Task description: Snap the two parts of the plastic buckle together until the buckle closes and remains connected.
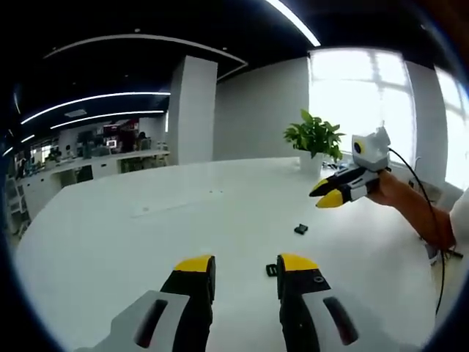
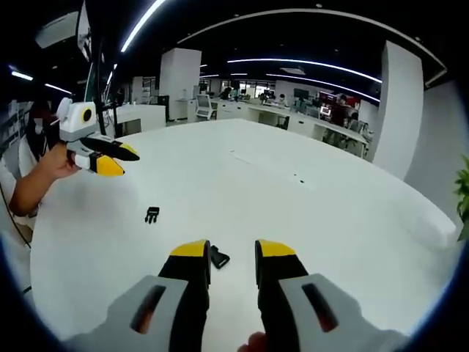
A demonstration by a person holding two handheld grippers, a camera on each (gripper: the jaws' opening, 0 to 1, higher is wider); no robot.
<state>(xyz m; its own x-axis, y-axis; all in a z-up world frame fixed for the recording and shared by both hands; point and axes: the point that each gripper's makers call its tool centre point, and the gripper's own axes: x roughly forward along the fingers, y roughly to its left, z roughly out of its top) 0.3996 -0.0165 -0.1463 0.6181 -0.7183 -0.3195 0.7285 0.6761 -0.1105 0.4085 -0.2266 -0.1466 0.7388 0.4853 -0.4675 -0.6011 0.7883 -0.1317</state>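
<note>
Clearly nothing is joined yet: both buckle halves (image 2: 152, 214) (image 2: 219, 257) lie apart on the desk (image 2: 308, 220), one just ahead of my right claw (image 2: 233, 253); both my claws, left (image 1: 246, 265) too, gape empty.

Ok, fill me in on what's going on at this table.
A person holds a gripper in each hand over a white table. Two black buckle parts lie apart on it, neither picked up. The left gripper hovers by one buckle part; the right gripper hovers by the other buckle part. Both pairs of jaws stand open and empty.
</note>
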